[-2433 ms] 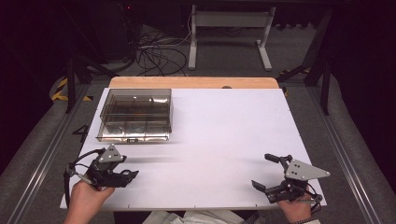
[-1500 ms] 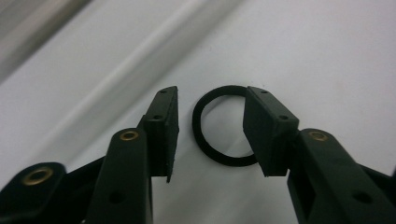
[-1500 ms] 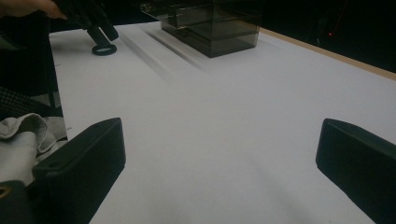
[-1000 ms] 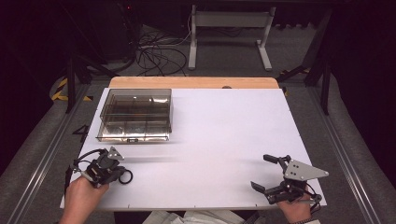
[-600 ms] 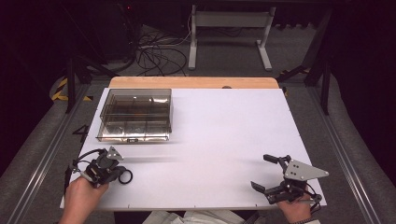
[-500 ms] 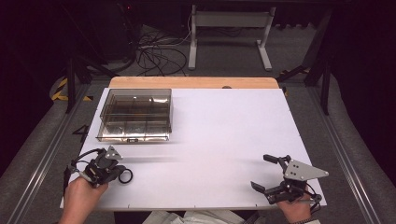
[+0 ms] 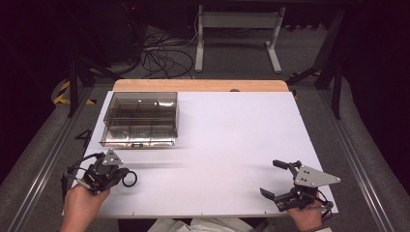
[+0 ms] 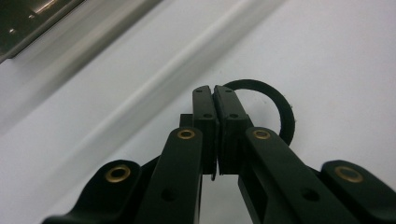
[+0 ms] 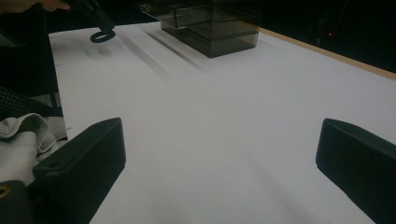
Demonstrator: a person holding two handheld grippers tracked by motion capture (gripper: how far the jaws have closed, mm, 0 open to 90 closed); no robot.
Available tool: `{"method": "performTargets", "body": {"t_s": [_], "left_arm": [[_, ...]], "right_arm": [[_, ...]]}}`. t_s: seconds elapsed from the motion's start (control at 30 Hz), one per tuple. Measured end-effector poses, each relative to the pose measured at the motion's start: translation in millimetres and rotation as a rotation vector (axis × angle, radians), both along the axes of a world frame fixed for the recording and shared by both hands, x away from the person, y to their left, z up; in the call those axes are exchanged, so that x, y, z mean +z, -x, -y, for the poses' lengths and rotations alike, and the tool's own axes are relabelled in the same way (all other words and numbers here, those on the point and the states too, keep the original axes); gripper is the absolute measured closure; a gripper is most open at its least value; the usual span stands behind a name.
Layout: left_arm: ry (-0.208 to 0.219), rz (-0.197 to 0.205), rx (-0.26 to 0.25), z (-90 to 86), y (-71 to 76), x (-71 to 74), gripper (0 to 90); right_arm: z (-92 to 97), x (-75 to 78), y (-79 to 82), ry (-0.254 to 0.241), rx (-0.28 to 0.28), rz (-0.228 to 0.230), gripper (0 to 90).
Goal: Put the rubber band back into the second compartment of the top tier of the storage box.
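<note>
Black ring (image 8: pixel 280 116) pinched between left gripper (image 8: pixel 215 100) jaws.

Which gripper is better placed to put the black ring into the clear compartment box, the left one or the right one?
Probably the left. The left gripper is already shut on the black ring, and the compartment box stands on its side of the table. The right gripper is open, empty and farther off.

The black two-jaw left gripper (image 8: pixel 215 100) has brass-ringed pivots. The black right gripper (image 7: pixel 280 180) carries a grey three-cornered plate (image 7: pixel 313 177). A thin black cable (image 7: pixel 77 164) loops at lower left.
</note>
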State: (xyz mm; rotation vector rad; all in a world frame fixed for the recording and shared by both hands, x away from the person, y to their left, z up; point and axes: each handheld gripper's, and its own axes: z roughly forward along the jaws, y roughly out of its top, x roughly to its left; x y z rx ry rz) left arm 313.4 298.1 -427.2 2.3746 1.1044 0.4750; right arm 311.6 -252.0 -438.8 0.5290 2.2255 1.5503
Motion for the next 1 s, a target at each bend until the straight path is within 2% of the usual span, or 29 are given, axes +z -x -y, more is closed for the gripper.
{"method": "performTargets", "body": {"t_s": [0.17, 0.27, 0.3, 0.37, 0.4, 0.5, 0.53, 0.67, 0.77, 0.83, 0.87, 1.0], "left_arm": [[0.009, 0.012, 0.004, -0.3, 1.7, 2.3, 88.4], [0.03, 0.033, 0.002, -1.0, 3.6, 6.1, 88.4], [0.058, 0.051, 0.001, -1.4, 5.3, 8.8, 88.4], [0.061, 0.059, 0.002, -2.1, 6.0, 10.3, 88.4], [0.084, 0.085, 0.001, -4.1, 7.7, 14.0, 88.4], [0.128, 0.116, 0.005, -7.4, 9.7, 17.8, 88.4], [0.128, 0.116, 0.005, -7.4, 9.7, 17.8, 88.4], [0.179, 0.171, 0.016, -12.3, 12.6, 22.8, 88.4], [0.219, 0.192, 0.022, -15.0, 14.1, 25.5, 88.4], [0.227, 0.2, 0.022, -16.0, 14.4, 26.6, 88.4], [0.249, 0.218, 0.024, -17.3, 14.9, 28.4, 88.4], [0.281, 0.246, 0.026, -19.8, 15.1, 31.8, 88.4]], "right_arm": [[0.1, 0.0, 0.2, 0.001, 0.001, -0.001, 2.2], [-0.1, 0.0, 0.3, 0.001, 0.002, -0.001, 2.2], [-0.1, 0.1, 0.4, 0.0, 0.002, -0.001, 2.2], [-0.2, 0.1, 0.4, 0.0, 0.002, -0.001, 2.2], [-0.3, -0.1, 0.4, 0.0, 0.002, -0.001, 2.2], [-0.2, 0.0, 0.5, 0.0, 0.002, 0.0, 2.2], [-0.2, 0.0, 0.5, 0.0, 0.002, 0.0, 2.2], [-0.3, -0.1, 0.5, 0.0, 0.002, -0.002, 2.2], [-0.6, -0.1, 0.7, 0.0, 0.002, -0.001, 2.2], [-0.6, 0.0, 0.6, -0.001, 0.002, -0.002, 2.2], [-0.6, 0.0, 0.7, -0.002, 0.002, -0.003, 2.2], [-1.0, -0.2, 0.4, -0.001, 0.002, -0.003, 2.2]]}}
